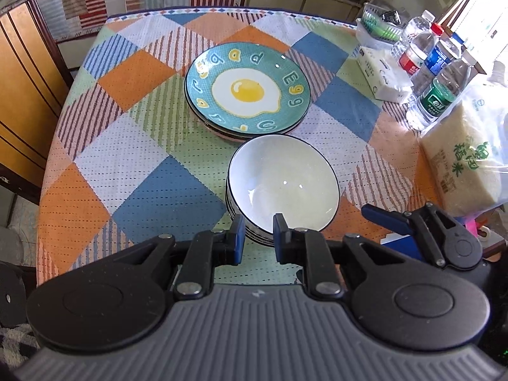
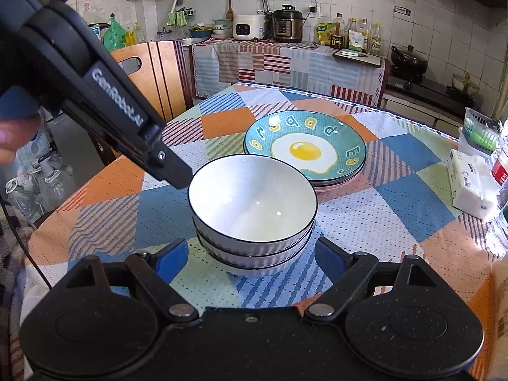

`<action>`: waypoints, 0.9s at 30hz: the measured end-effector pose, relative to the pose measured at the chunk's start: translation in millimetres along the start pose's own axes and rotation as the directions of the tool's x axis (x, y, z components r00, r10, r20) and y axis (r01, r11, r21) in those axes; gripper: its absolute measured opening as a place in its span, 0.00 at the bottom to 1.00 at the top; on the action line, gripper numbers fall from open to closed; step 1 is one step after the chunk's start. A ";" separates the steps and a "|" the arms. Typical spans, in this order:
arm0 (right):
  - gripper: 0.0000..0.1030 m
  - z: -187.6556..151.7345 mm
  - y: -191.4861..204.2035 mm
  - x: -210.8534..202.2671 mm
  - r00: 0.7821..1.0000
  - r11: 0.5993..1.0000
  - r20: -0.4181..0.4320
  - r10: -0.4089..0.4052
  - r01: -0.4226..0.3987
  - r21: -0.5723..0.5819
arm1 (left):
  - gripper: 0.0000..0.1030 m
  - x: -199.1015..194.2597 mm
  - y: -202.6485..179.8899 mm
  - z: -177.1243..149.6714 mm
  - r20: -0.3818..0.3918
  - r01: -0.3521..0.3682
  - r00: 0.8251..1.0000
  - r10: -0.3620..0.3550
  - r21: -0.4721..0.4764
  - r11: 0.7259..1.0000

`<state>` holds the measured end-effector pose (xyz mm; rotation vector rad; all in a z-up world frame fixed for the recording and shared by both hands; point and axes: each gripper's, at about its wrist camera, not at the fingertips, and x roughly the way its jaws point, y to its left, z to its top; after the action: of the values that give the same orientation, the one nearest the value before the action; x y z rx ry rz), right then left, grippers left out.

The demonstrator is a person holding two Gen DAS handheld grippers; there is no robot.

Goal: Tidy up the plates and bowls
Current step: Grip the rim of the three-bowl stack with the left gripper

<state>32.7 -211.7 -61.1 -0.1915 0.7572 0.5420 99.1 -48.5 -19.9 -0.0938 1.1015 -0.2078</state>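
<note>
A stack of white bowls with dark rims stands on the checked tablecloth. Behind it lies a stack of plates; the top one is teal with a fried-egg picture. My left gripper hovers at the near rim of the top bowl, jaws a small gap apart, holding nothing; it shows in the right wrist view touching or just beside the bowl's left rim. My right gripper is wide open, its blue pads on either side of the bowl stack's base.
Water bottles, a tissue pack, a bag of rice and a small basket crowd the table's right side. A wooden chair stands at the far left. A kitchen counter runs behind.
</note>
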 end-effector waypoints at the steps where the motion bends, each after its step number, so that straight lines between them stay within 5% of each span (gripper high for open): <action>1: 0.88 -1.3 0.5 1.4 1.000 1.000 -0.005 0.003 -0.003 -0.006 | 0.17 -1.7 0.0 -0.8 0.009 -0.006 1.000 0.006 0.004 1.000; 9: 0.93 -19.2 -6.8 38.0 0.996 0.999 -0.090 0.010 -0.007 0.036 | 0.39 0.8 12.0 -6.6 0.063 -0.009 0.998 0.008 0.011 1.000; 27: 0.93 -43.2 -14.6 90.1 0.999 0.999 -0.040 0.007 -0.005 0.052 | 0.48 45.9 23.4 -3.2 0.033 0.087 0.996 -0.087 0.024 0.996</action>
<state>68.4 -203.6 -155.3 -0.1527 0.8098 0.5248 119.1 -35.3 -65.6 -0.1247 1.0615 -0.2957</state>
